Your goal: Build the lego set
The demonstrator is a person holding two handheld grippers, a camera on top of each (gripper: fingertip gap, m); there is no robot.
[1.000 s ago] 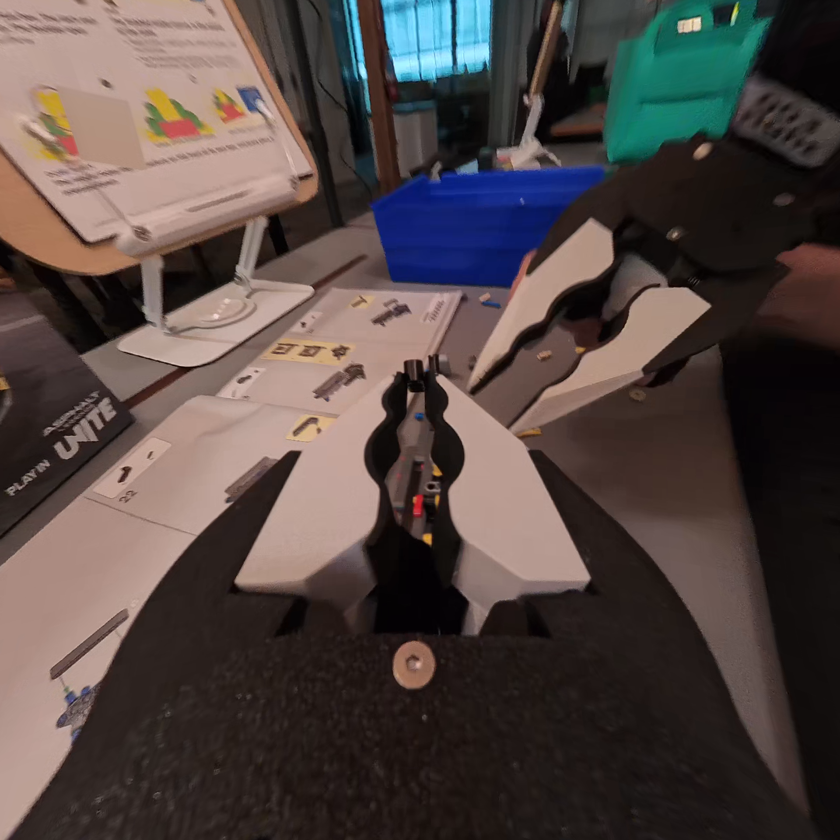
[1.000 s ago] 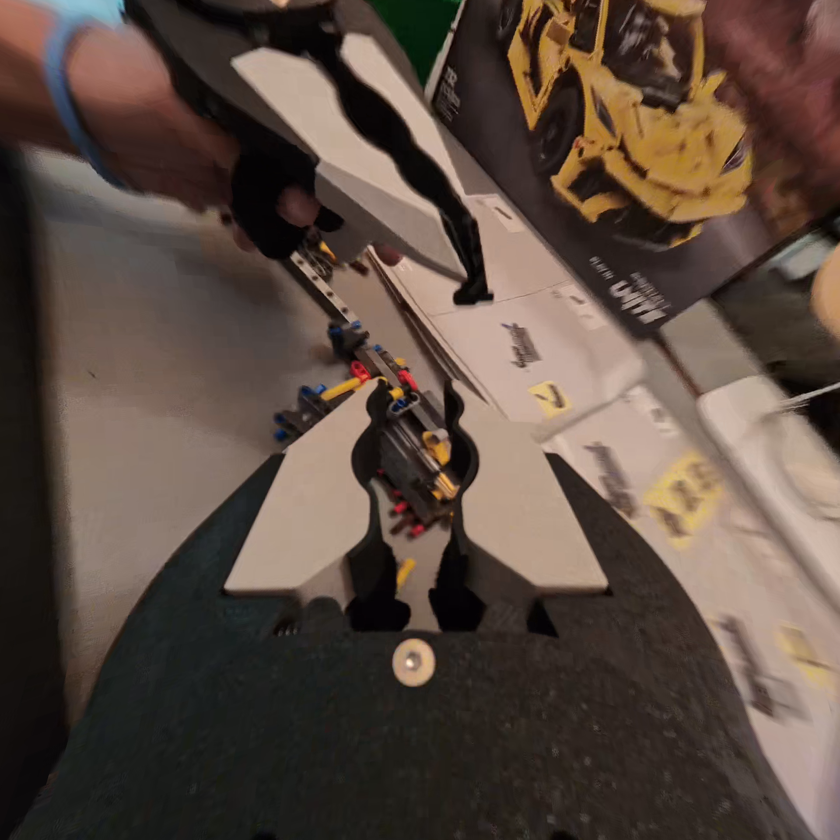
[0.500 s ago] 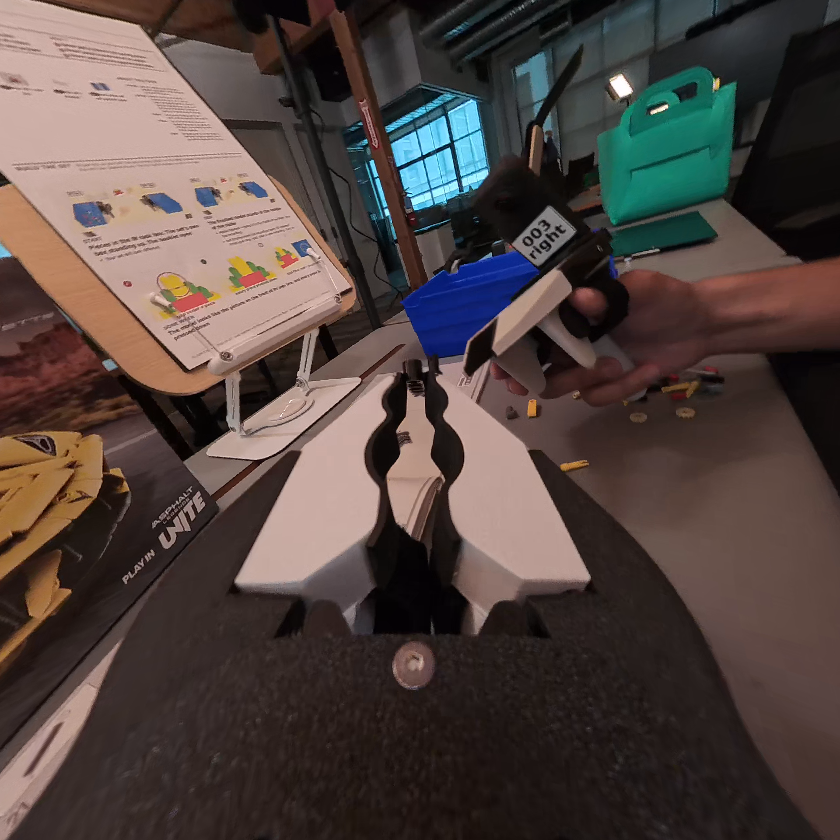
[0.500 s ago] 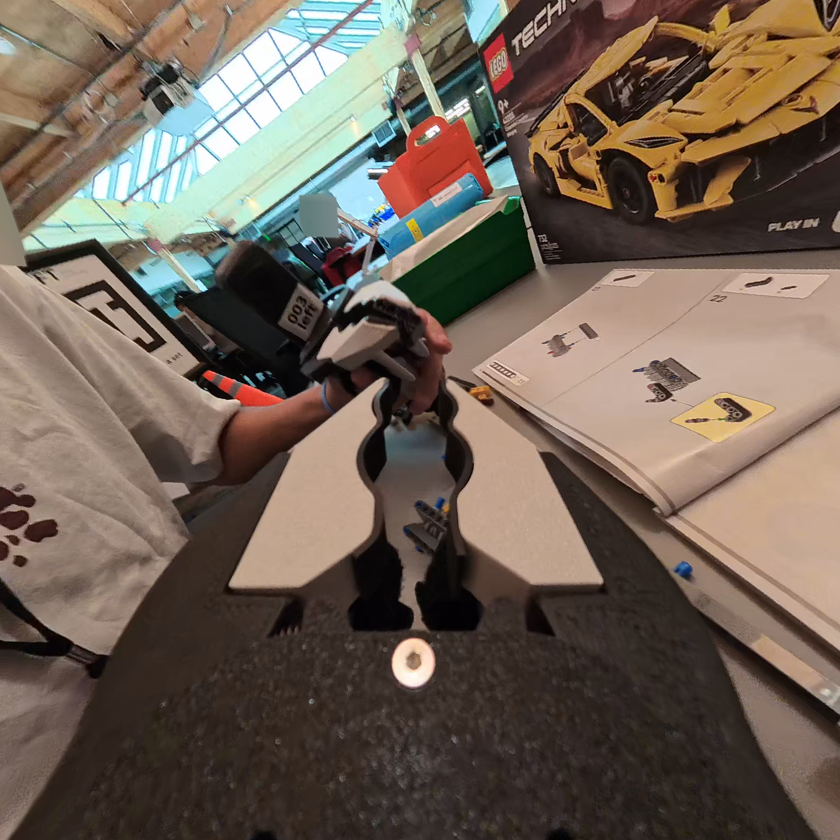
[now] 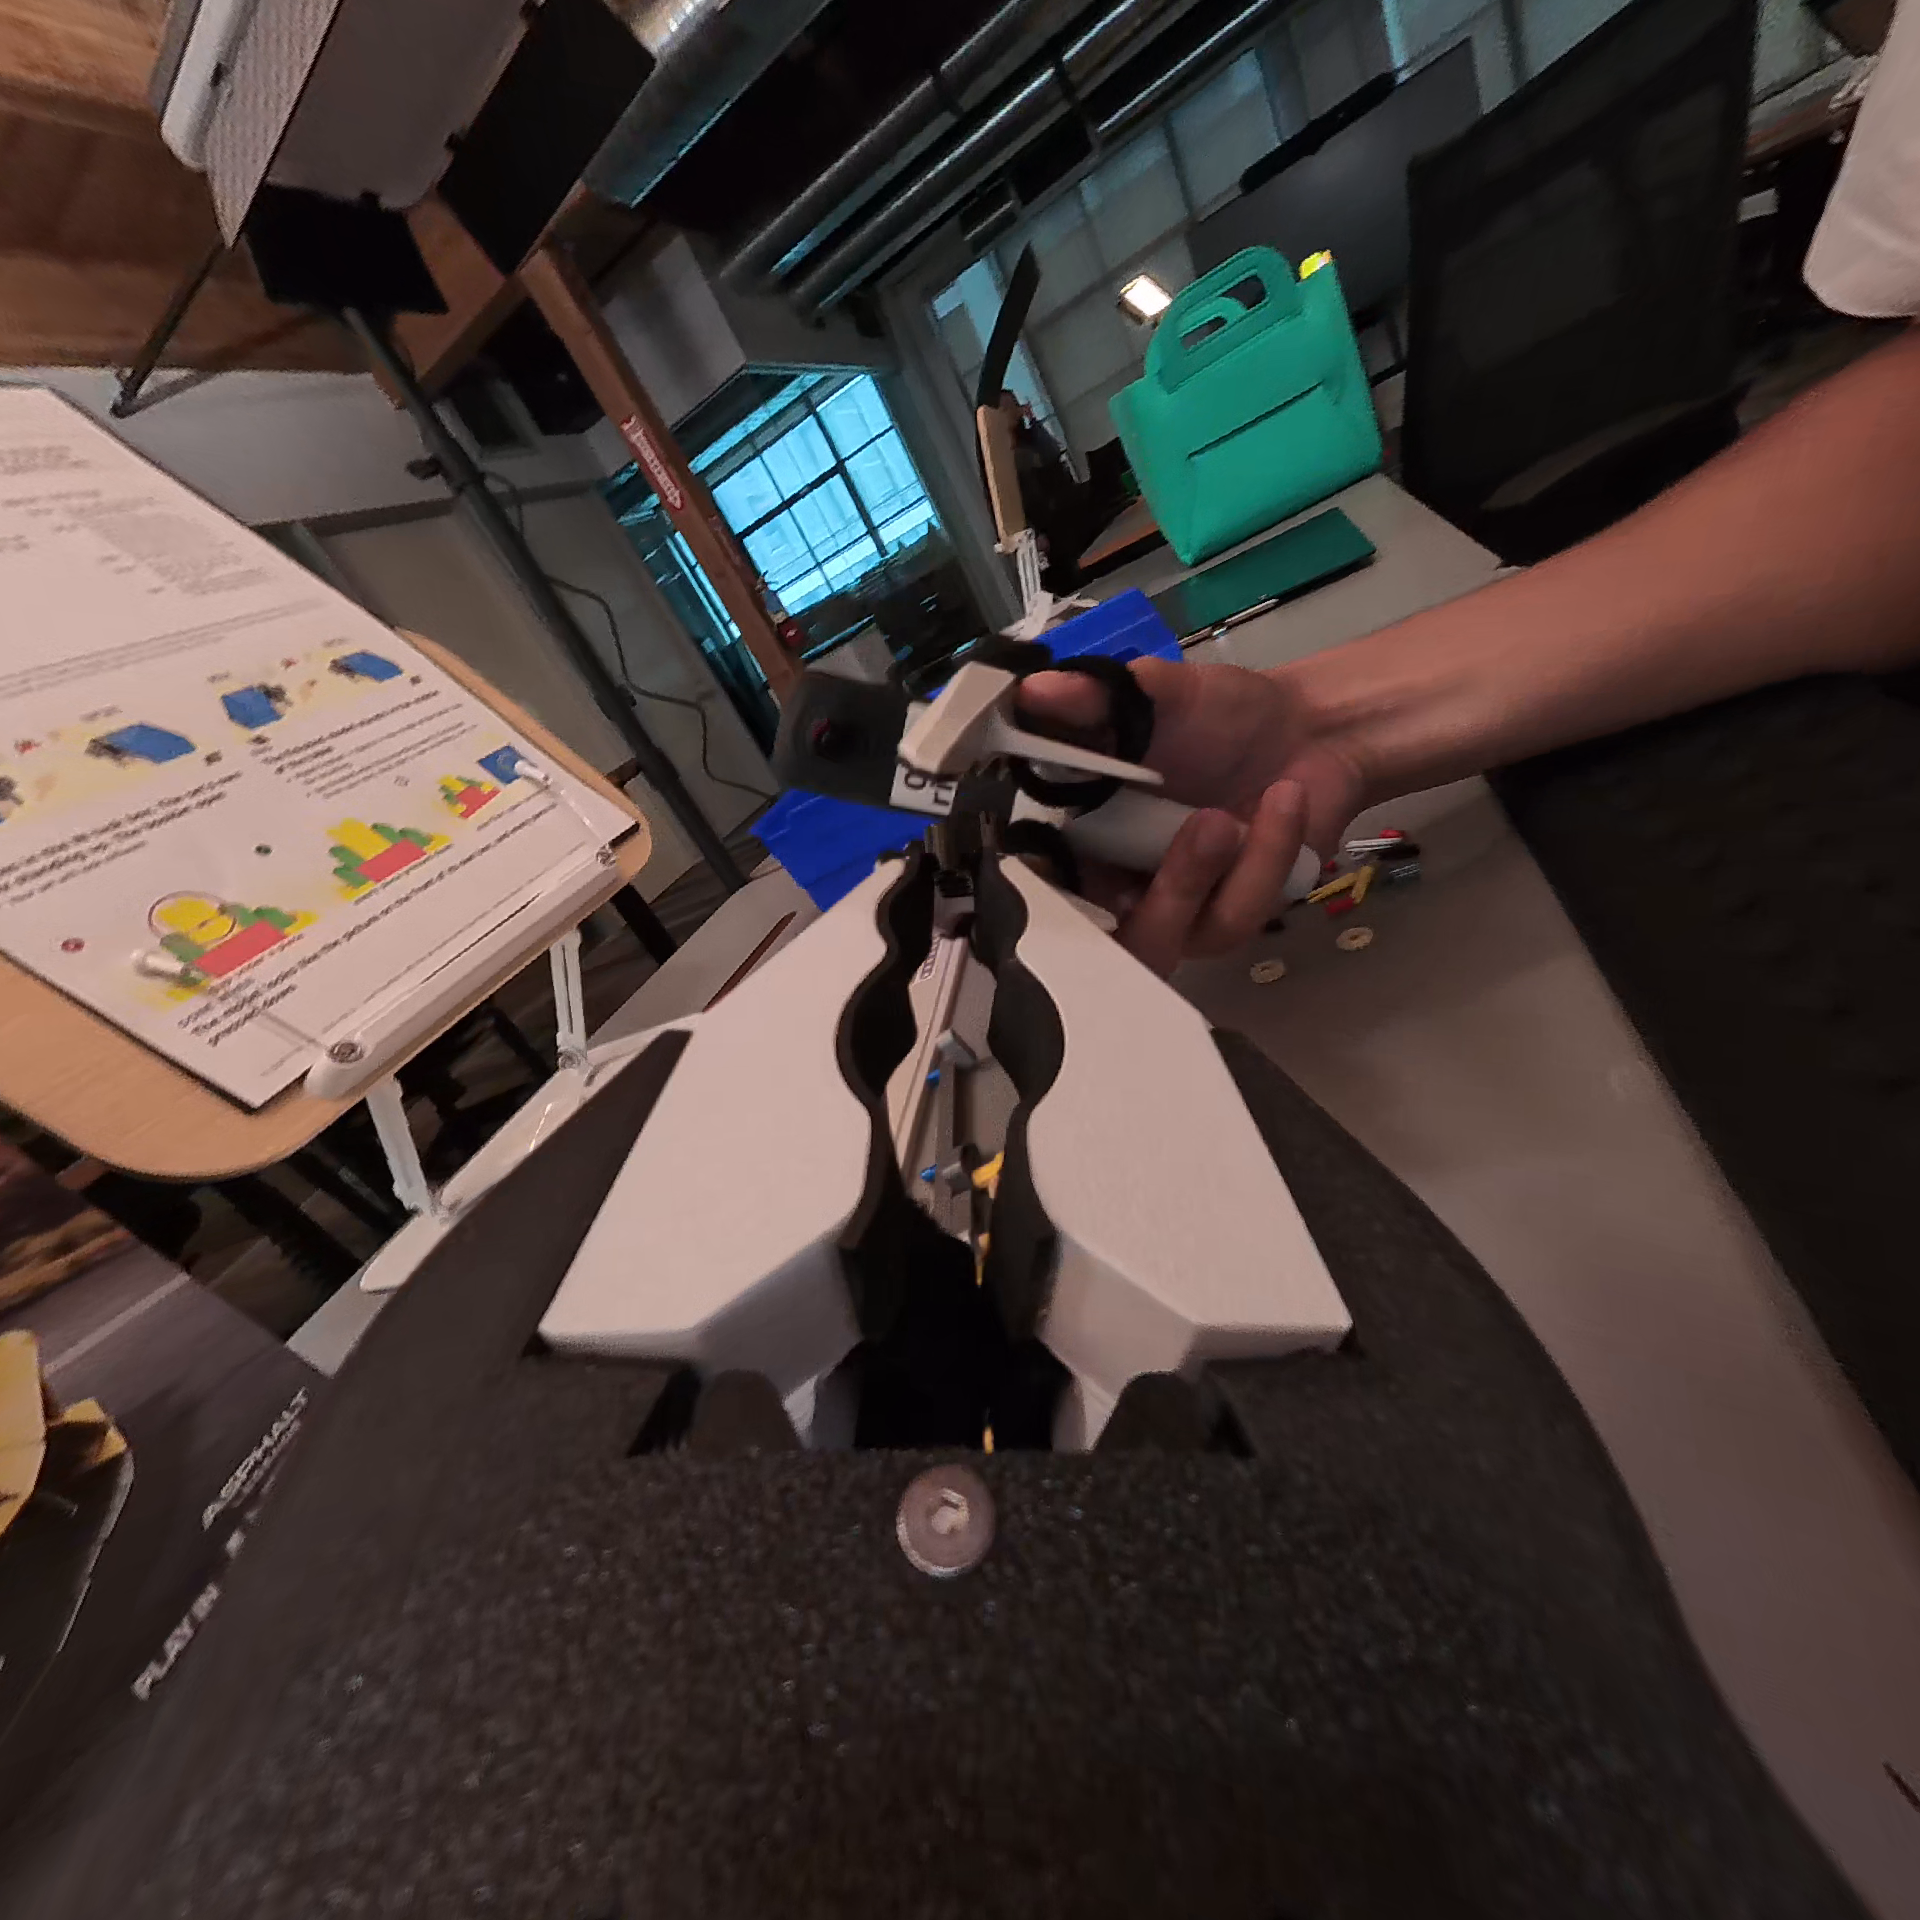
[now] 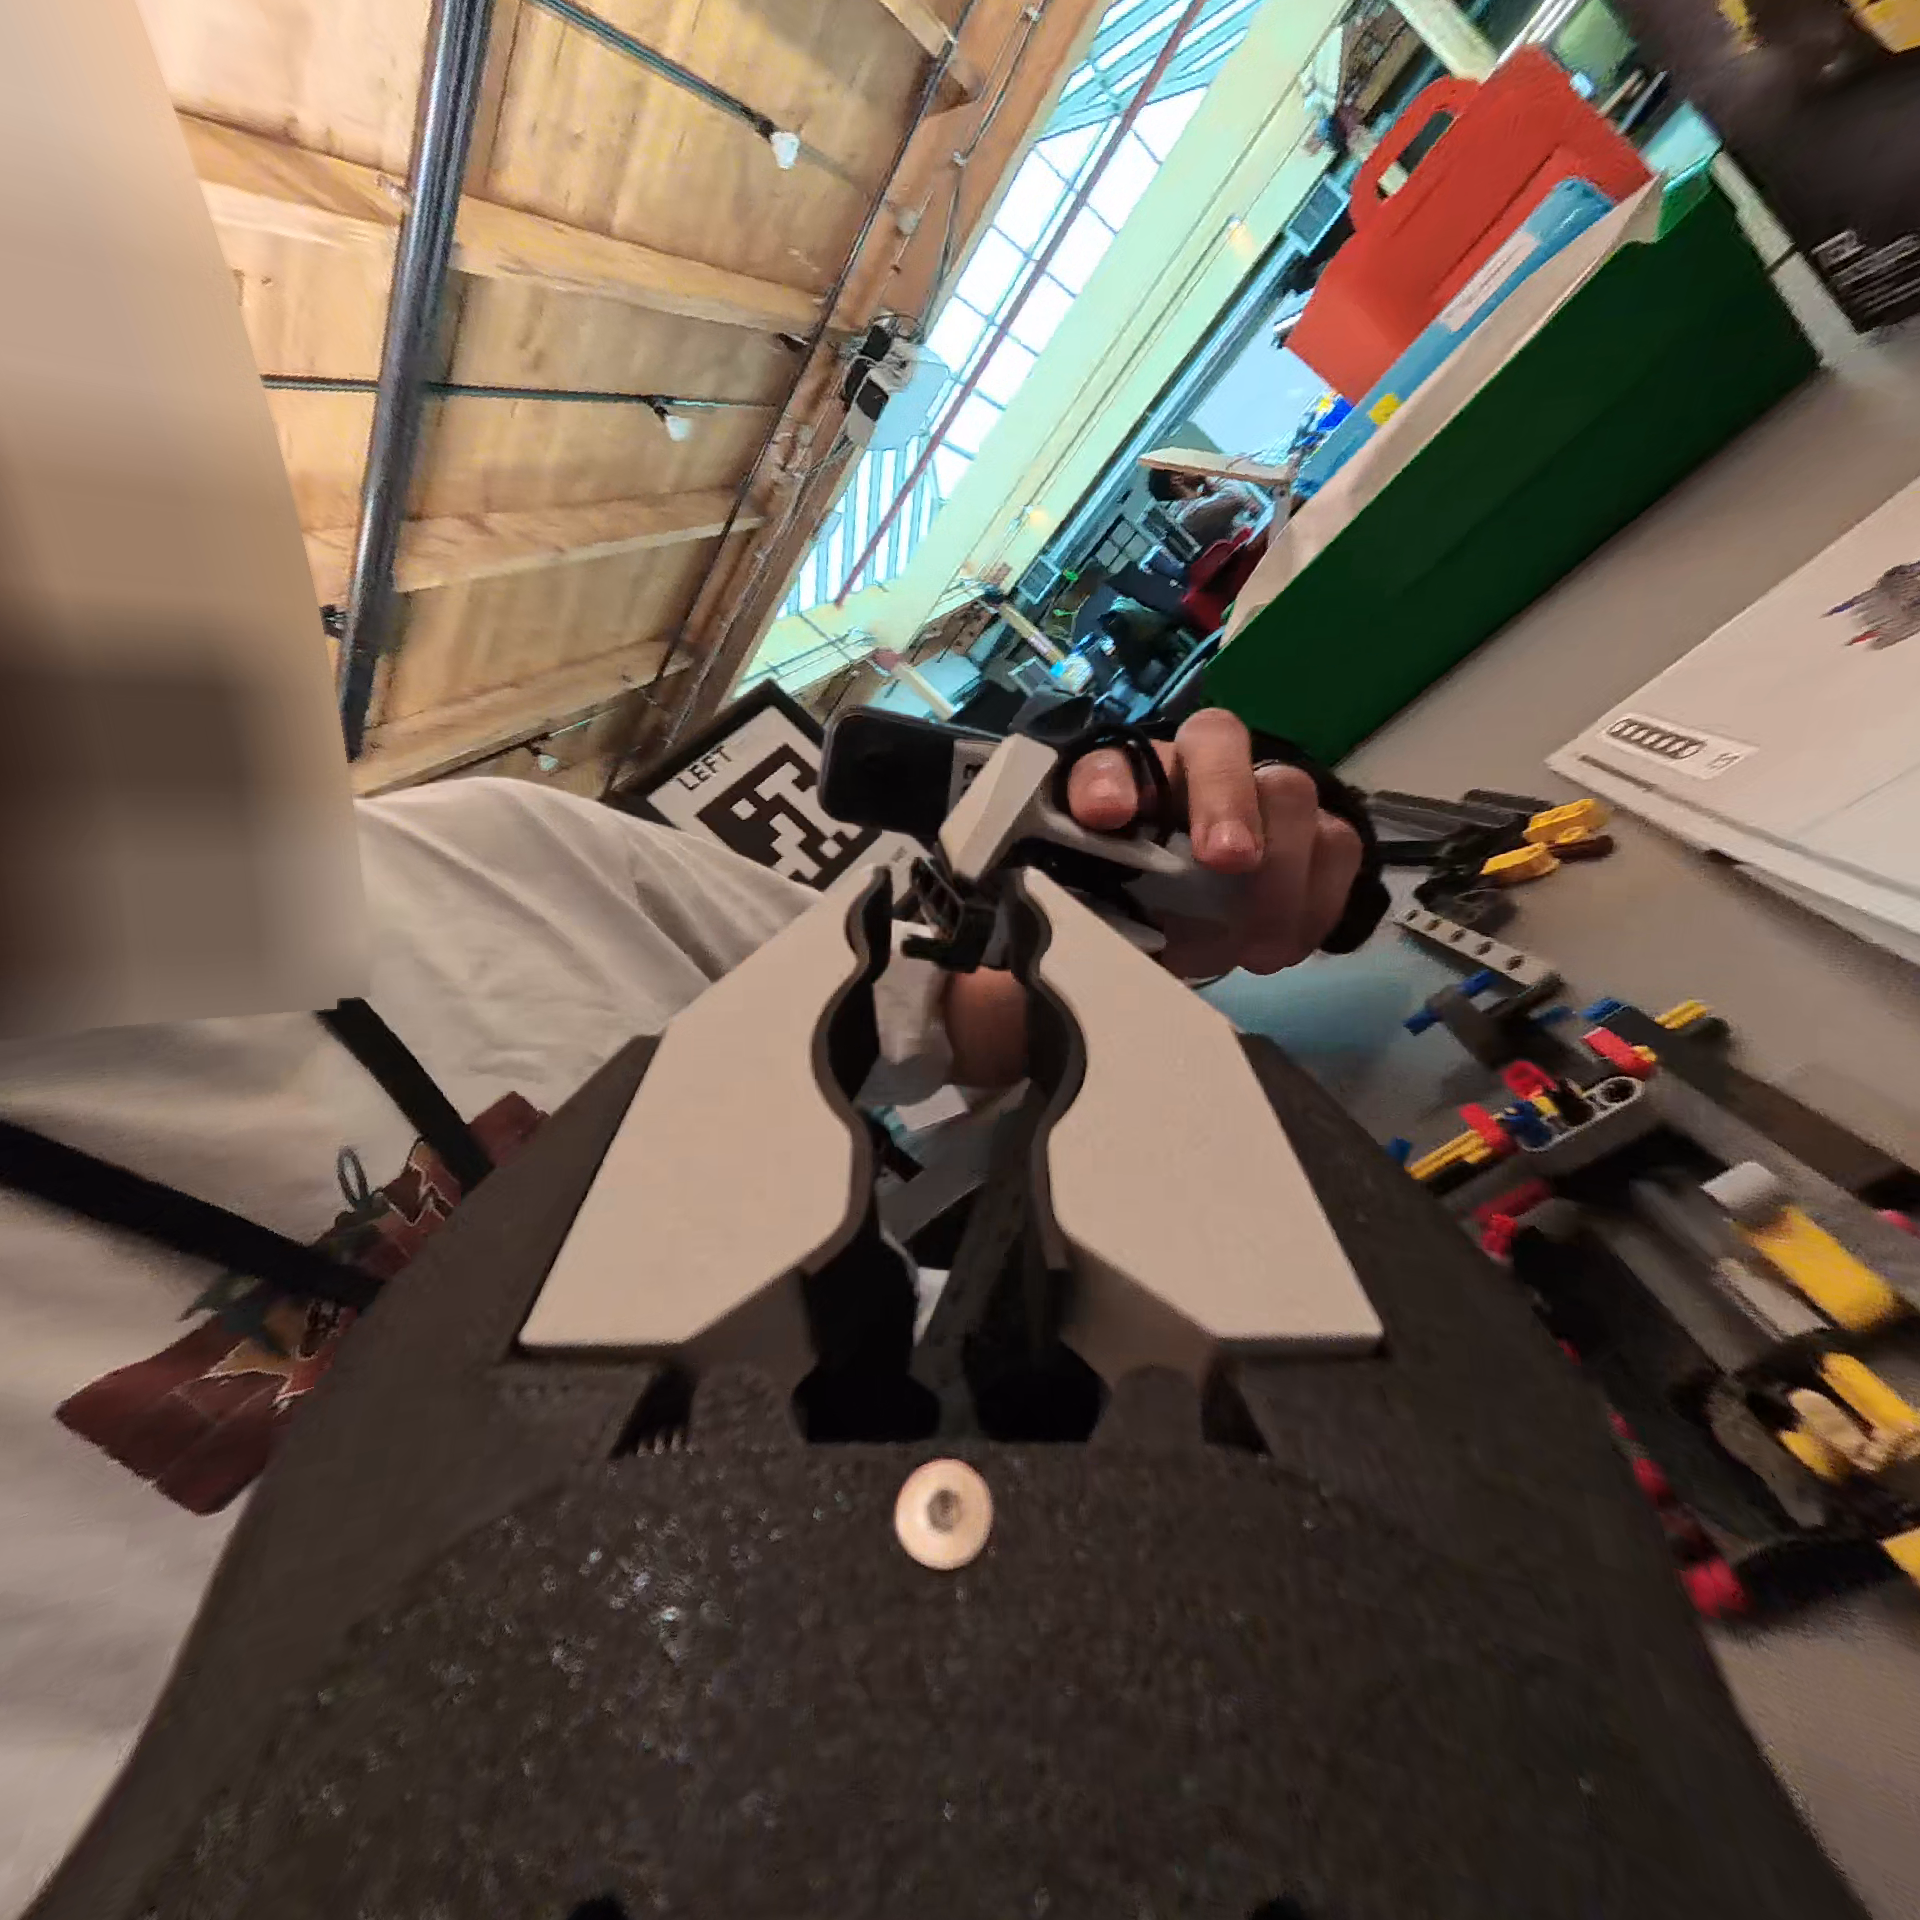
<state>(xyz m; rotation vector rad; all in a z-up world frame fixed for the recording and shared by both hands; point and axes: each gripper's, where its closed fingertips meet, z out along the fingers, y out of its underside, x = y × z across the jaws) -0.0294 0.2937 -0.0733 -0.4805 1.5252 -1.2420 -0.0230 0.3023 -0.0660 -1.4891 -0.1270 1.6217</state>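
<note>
With both white two-finger grippers, left (image 5: 948,871) and right (image 6: 951,896), pinching the small black lego piece (image 6: 943,918) mid-air between them, you're handing off or mating; next needs steady alignment.

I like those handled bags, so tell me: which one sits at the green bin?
The red bag, rising above the green bin's rim in the right wrist view. The teal bag stands on a table instead, on a dark green mat.

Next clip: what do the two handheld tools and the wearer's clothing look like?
Both tools, left and right, have pale grey wedge fingers with wavy black inner pads on a black textured body with a central silver screw. Black finger loops on the handles. White short-sleeved shirt, arms bare.
</note>
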